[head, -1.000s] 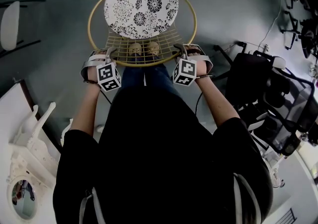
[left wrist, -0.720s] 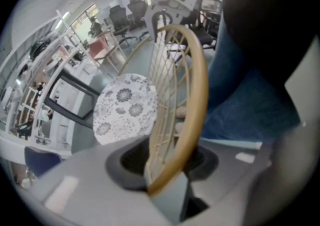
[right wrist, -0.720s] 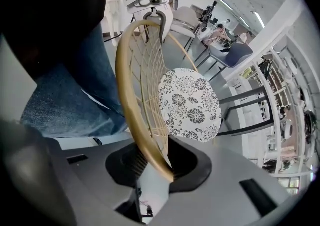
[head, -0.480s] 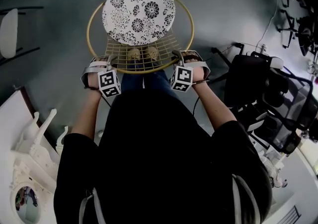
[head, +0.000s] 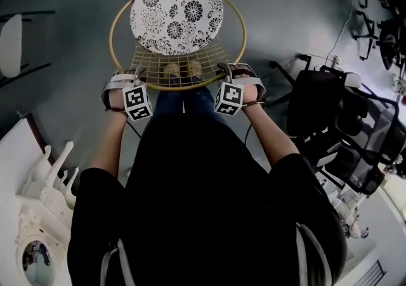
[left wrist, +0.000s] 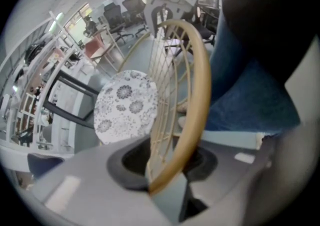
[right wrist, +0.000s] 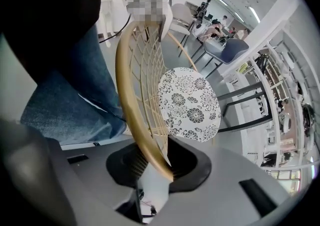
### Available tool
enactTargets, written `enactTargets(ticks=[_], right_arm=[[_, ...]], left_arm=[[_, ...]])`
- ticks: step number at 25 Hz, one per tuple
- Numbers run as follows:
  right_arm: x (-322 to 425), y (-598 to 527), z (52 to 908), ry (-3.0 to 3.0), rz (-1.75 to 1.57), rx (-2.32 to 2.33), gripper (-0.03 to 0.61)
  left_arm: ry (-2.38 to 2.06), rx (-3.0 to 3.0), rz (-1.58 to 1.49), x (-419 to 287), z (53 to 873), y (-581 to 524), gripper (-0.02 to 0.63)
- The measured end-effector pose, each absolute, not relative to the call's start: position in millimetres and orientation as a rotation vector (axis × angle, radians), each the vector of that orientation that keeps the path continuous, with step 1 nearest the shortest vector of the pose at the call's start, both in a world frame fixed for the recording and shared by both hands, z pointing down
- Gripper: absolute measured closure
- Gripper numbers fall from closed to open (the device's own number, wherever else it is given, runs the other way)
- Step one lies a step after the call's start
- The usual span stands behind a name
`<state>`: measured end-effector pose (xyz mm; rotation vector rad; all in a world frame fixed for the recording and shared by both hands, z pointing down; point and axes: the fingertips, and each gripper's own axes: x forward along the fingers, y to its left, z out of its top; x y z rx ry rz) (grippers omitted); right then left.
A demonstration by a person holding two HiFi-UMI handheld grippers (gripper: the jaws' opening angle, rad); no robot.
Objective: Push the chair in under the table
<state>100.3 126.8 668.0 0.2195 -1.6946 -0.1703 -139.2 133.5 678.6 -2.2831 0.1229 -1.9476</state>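
A gold wire chair with a round floral seat cushion stands on the grey floor in front of the person. My left gripper is shut on the backrest's gold top rim at its left end. My right gripper is shut on the same rim at its right end. In the left gripper view the rim runs down between the left gripper's pads. In the right gripper view the rim is likewise pinched by the right gripper. Both pairs of jaws have just been closing onto it.
Black office chairs crowd the right side. White ornate furniture stands at the lower left, and a white chair at the far left. The person's shoes show through the wire back. Dark frame legs stand beyond the seat.
Both grippers stay at the backrest rim and sit tighter around it. The right gripper has edged slightly left in the head view. The chair has barely shifted.
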Motion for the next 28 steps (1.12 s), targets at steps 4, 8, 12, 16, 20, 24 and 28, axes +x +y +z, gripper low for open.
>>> enactTargets(ticks=[4, 8, 12, 16, 20, 24, 28], right_arm=[[92, 113, 668, -1.697, -0.152, 0.254, 0.482], [83, 98, 670, -1.689, -0.131, 0.273, 0.483], [76, 78, 669, -1.675, -0.104, 0.300, 0.482], [74, 61, 670, -1.665, -0.087, 0.335, 0.482], [72, 41, 670, -1.654, -0.066, 0.366, 0.482], [74, 16, 670, -1.647, -0.063, 0.385, 0.482], [76, -8, 669, -1.642, -0.064, 0.397, 0.482]], left_arm=[[0.135, -2.246, -1.963, -148, 679, 109, 0.465], [0.148, -2.234, -1.970, -157, 681, 88, 0.459], [0.167, -2.226, -1.970, -165, 678, 62, 0.453], [0.199, -2.217, -1.961, -167, 678, 39, 0.446], [0.217, -2.206, -1.953, -170, 679, 15, 0.442], [0.254, -2.198, -1.951, -168, 678, -11, 0.436], [0.257, -2.200, -1.953, -165, 677, -36, 0.433]])
